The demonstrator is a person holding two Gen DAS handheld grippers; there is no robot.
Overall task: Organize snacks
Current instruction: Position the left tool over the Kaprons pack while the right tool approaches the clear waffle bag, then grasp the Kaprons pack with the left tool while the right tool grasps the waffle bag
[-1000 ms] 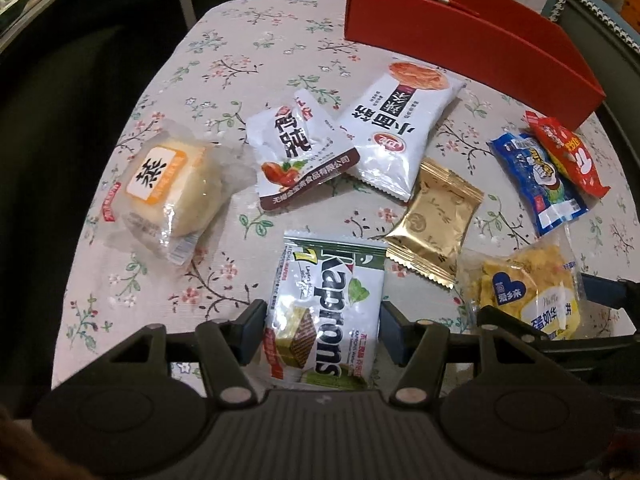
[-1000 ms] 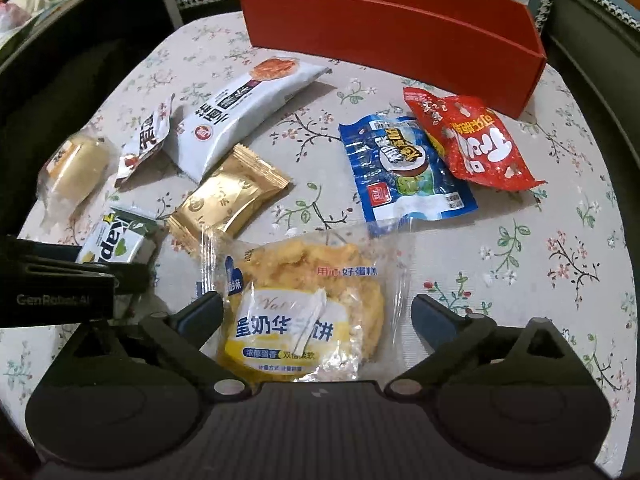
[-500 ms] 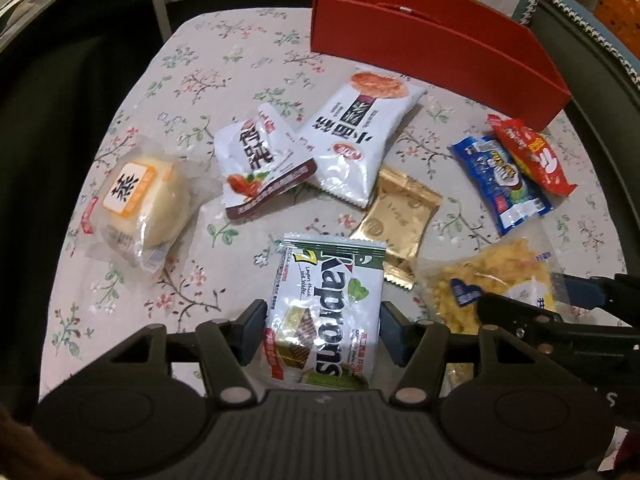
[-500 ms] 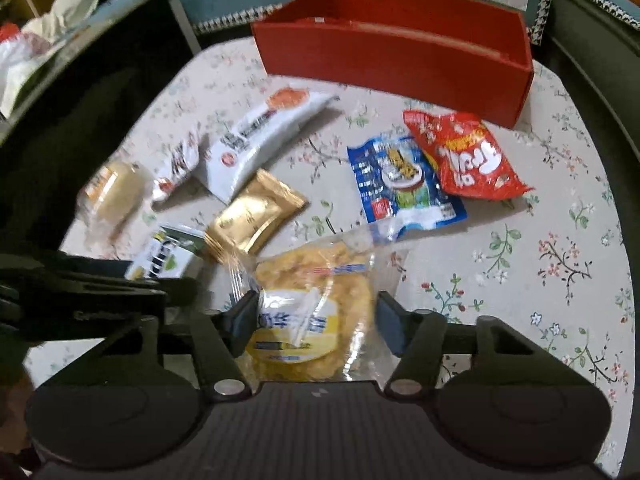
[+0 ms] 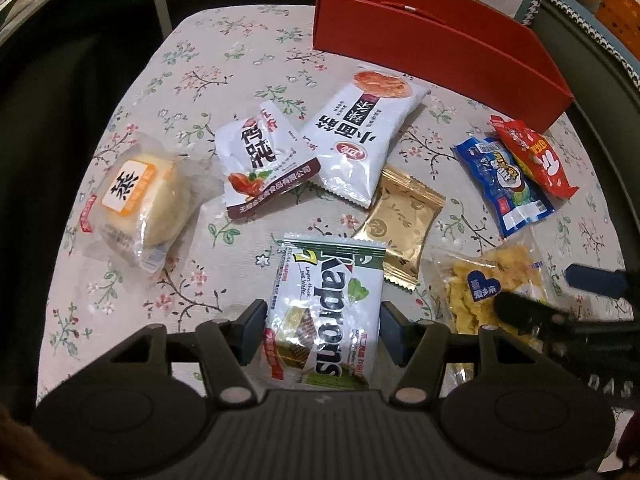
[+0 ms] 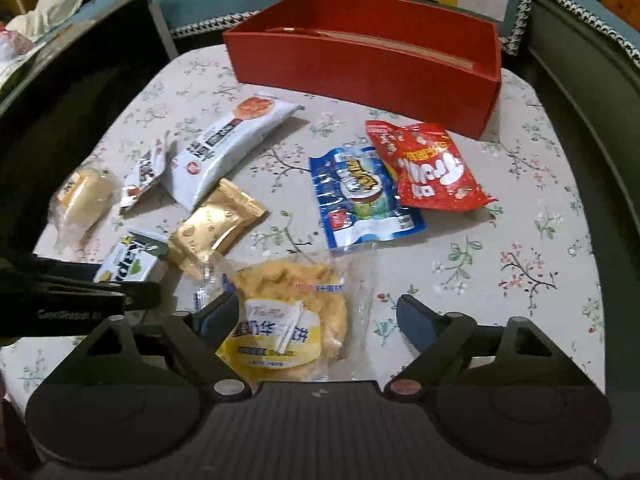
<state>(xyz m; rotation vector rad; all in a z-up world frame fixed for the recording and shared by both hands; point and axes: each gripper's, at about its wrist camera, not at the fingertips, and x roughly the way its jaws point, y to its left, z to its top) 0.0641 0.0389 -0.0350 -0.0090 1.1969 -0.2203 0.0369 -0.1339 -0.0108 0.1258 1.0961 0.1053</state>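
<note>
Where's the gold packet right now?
In the left wrist view the gold packet lies mid-table, its corner tucked under the green wafer packet, just below the long white packet.

Red box (image 5: 440, 52), floral tablecloth (image 5: 224, 80), gold packet (image 5: 402, 220)

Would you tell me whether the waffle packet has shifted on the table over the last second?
No. The waffle packet still lies just below the blue packet, its left corner beside the gold packet, as before.
</note>
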